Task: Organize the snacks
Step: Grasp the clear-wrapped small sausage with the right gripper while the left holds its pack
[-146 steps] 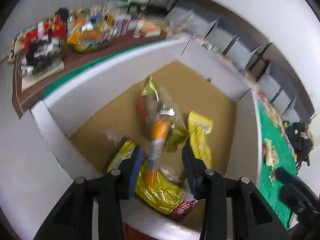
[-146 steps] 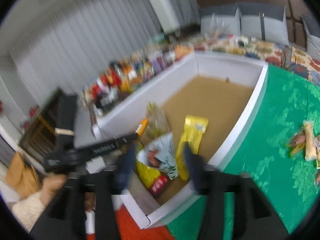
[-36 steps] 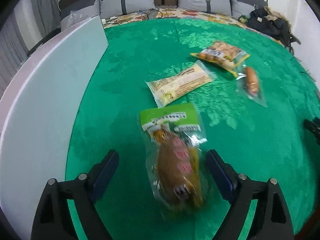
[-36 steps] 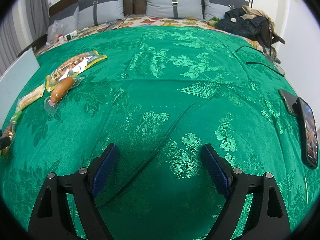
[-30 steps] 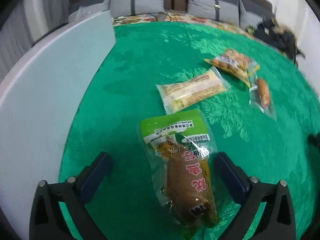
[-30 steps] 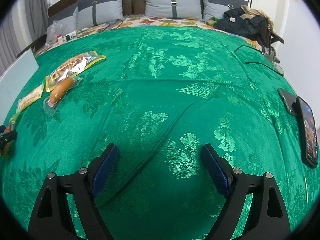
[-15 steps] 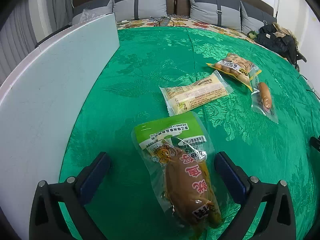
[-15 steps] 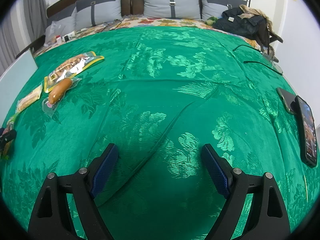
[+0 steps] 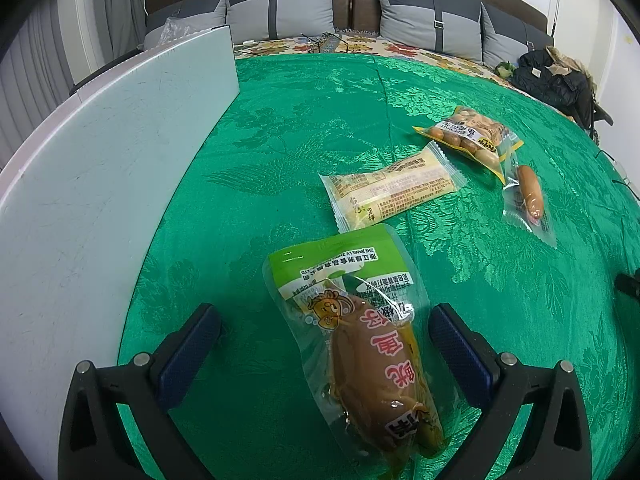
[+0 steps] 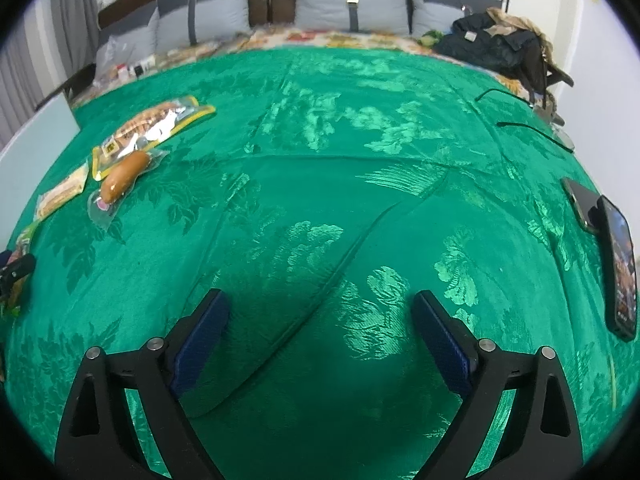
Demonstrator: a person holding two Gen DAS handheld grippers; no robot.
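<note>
Position of the left gripper (image 9: 320, 334): hovering over the green bedspread (image 9: 304, 128), jaws spread wide and holding nothing, pads clear of the wrapper on both sides. Between them lies the green-topped snack packet (image 9: 352, 320) flat on the cloth. Its long axis runs roughly along the gripper's pointing line, tilted slightly toward the right finger — so the jaws straddle its narrow width, which suits a closing grip.

Beyond it, well apart, lie a pale yellow bar packet (image 9: 390, 188), a peanut bag (image 9: 470, 138) and a wrapped sausage (image 9: 529, 192). The white box wall (image 9: 100, 168) stands just left of the left gripper.

Right gripper (image 10: 320, 334): jaws opening to their widest, nothing between them but bare bedspread. The remaining snacks lie far to its left; two phones (image 10: 612, 248) rest at the right edge.

Judgement — the left hand is clearly nearer the green-topped packet and should take it; a short descent is needed before closing.
</note>
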